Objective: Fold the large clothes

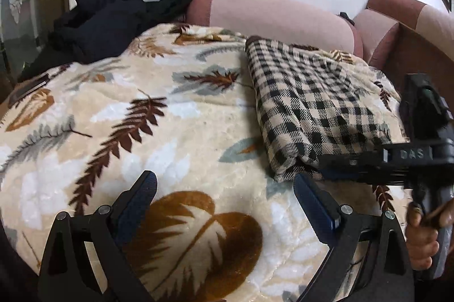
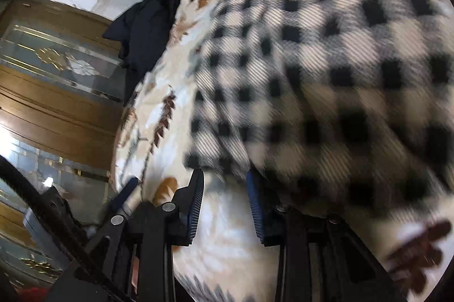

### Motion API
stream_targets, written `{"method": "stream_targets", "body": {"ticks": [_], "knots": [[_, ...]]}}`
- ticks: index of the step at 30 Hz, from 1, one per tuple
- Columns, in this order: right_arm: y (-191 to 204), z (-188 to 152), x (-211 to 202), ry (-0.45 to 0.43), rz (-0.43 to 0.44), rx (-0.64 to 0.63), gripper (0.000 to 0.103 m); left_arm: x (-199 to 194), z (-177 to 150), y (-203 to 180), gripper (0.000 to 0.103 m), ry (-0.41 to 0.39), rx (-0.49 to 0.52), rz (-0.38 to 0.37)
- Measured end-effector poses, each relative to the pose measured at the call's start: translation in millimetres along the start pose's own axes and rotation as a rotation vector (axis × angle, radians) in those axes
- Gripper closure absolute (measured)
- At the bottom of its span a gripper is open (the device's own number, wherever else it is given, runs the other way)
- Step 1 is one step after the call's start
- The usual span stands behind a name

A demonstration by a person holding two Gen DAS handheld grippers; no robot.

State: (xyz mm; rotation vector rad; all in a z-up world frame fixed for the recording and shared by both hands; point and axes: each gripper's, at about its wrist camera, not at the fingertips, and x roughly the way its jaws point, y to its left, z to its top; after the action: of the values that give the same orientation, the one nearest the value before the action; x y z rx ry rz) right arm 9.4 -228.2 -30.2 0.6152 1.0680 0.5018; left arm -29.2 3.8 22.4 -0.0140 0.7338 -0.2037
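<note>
The checked garment (image 1: 309,109), right of centre in the left wrist view, is woven cloth with a visible diagonal twill weave, matt, in cream and black. It lies on a plush leaf-print blanket (image 1: 147,131) with a soft, slightly shiny pile. At upper left a black garment (image 1: 107,18) is matt, crumpled fabric. The sofa cushions (image 1: 272,15) along the top look like smooth pink and rust upholstery. The left gripper (image 1: 225,198) has matt black plastic arms, bright metal screw heads and blue ribbed pads (image 1: 315,202). At left in the right wrist view, a cabinet (image 2: 56,92) is glossy brown wood with glass panels.
</note>
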Motion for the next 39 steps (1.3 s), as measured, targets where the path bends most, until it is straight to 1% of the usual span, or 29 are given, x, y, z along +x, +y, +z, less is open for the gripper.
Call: {"method": "stream_targets", "body": {"ticks": [3,5,6,7,8,10,11,12,14,16,19,22,25,31,39], "knots": [[13.1,-8.3,-36.2,-0.123,-0.168,-0.053,0.067,-8.8,0.5,-6.1,0.007,-0.023,0.015,0.017],[23.7,-20.6,-61.4,-0.216,-0.303,-0.078,0.055,-11.8,-0.1,-10.6,0.007,-0.014,0.020,0.013],[28.6,-30.6,-73.6,-0.267,-0.374,-0.082,0.046,-12.8,-1.2,-12.8,0.007,-0.006,0.023,0.012],[32.5,-41.4,-82.9,-0.310,-0.420,-0.085,0.043,-13.8,-2.3,-15.2,0.007,0.001,0.028,0.012],[35.0,-52.3,-89.7,-0.338,-0.459,-0.085,0.042,-15.0,-4.9,-19.7,0.007,0.009,0.040,0.013],[35.0,-73.4,-96.6,-0.370,-0.532,-0.088,0.037,-16.2,-8.6,-25.5,0.007,0.020,0.063,0.017],[33.8,-82.2,-95.7,-0.376,-0.569,-0.088,0.037,-16.3,-11.1,-29.3,0.007,0.026,0.081,0.019],[30.9,-89.0,-97.4,-0.374,-0.595,-0.090,0.037,-16.0,-12.3,-31.6,0.007,0.031,0.091,0.021],[29.9,-93.0,-86.4,-0.355,-0.645,-0.101,0.037,-14.6,-15.4,-34.9,0.007,0.045,0.102,0.016],[32.3,-90.5,-79.8,-0.345,-0.672,-0.131,0.037,-13.1,-16.9,-34.9,0.007,0.061,0.096,0.004],[39.9,-91.2,-80.2,-0.385,-0.727,-0.184,0.036,-11.8,-18.3,-34.5,0.007,0.079,0.087,-0.006],[50.8,-90.9,-71.8,-0.411,-0.762,-0.218,0.033,-8.3,-20.4,-33.3,0.007,0.102,0.090,-0.001],[53.4,-89.0,-67.2,-0.413,-0.769,-0.229,0.033,-5.5,-20.8,-30.6,0.007,0.110,0.084,0.005],[51.6,-86.5,-54.5,-0.372,-0.788,-0.243,0.032,0.9,-20.8,-23.9,0.007,0.128,0.062,0.005],[47.4,-84.2,-53.1,-0.369,-0.796,-0.223,0.032,5.2,-23.4,-27.2,0.007,0.145,0.076,0.009]]}}
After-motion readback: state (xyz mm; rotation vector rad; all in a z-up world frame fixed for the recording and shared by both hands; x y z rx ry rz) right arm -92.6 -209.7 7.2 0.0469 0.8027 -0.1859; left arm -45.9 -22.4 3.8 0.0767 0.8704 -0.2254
